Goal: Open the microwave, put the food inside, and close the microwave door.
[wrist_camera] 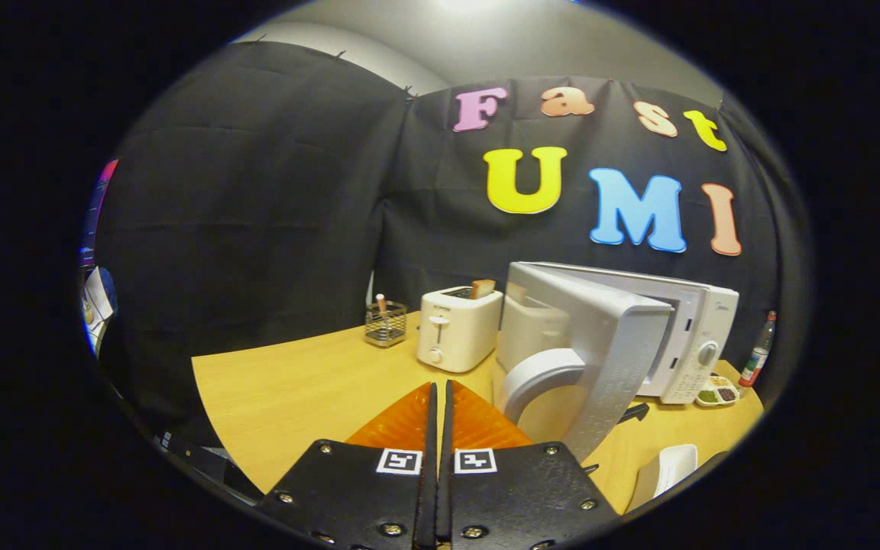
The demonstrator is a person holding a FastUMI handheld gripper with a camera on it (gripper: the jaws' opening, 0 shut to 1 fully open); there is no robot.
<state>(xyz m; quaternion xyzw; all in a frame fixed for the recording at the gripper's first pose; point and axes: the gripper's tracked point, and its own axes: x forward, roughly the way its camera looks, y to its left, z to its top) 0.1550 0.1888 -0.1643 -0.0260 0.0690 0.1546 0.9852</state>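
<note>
Gripper view: microwave [696, 336] sits on the wooden table [295, 389], white body, against the black cloth wall, control knob on its front panel on the side away from the toaster. Microwave door [596, 344] stands swung open, hinged on the side nearer the toaster, its outer face with the curved white handle [539, 374] turned toward the camera; door edge reaches out well in front of the microwave body. Cavity mostly hidden behind the door, cannot tell what is inside. Gripper [440, 393] fingers pressed nearly together, only a thin slit between them, nothing held; tips sit just beside the door handle, apart from it, on the toaster side of the microwave. Toaster [457, 328] white, just beside the open door, a slice of bread [482, 288] sticking up from its slot. Wire mesh holder [386, 323] stands beyond the toaster, farther from the microwave, with a stick-like item in it. Small divided dish [717, 391] with green and dark fillings lies right in front of the microwave's knob corner. Bottle [759, 352] with red cap stands upright on the far side of the microwave from the toaster. White object [669, 467] lies on the table in front of the microwave, near the table edge, shape unclear.
</note>
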